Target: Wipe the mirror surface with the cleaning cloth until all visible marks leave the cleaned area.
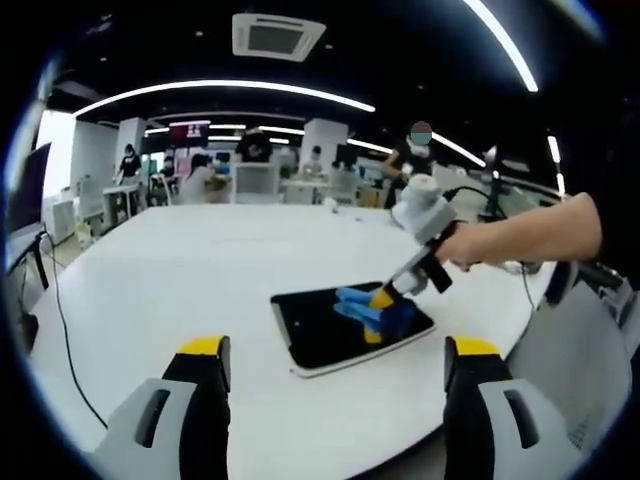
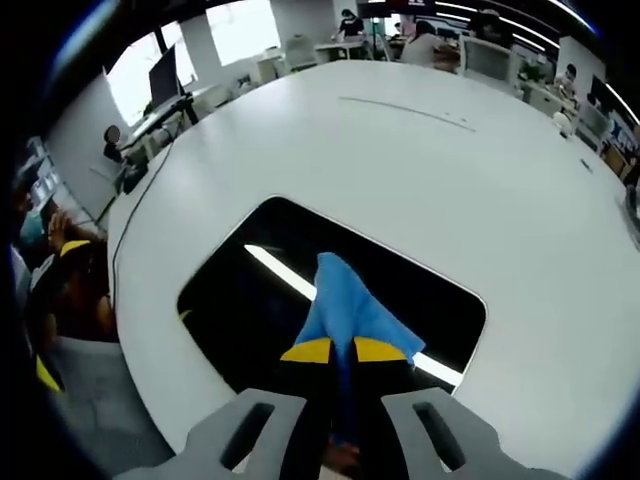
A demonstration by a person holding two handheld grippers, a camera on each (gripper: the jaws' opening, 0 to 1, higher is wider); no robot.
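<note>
One mirror (image 1: 330, 335) is lying flat on the white bench (image 1: 180, 290), near the bench's edge, its dark glass reflecting a ceiling light strip in the right gripper view (image 2: 250, 300). One blue cleaning cloth (image 2: 345, 305) is resting on that glass, toward one end of the mirror, and it is showing in the left gripper view as well (image 1: 372, 312).

Two hand-held grippers are in play. The right hand-held gripper (image 2: 345, 350) is pinching the cloth, its yellow-tipped jaws drawn nearly together with only the fabric between them, and it is pressing the cloth down onto the mirror. In the left gripper view the same tool (image 1: 383, 297) is reaching in from the right, held by a person's hand (image 1: 470, 245).

The left hand-held gripper (image 1: 335, 350) is hovering above the bench short of the mirror, its jaws standing wide apart and gripping nothing.
</note>
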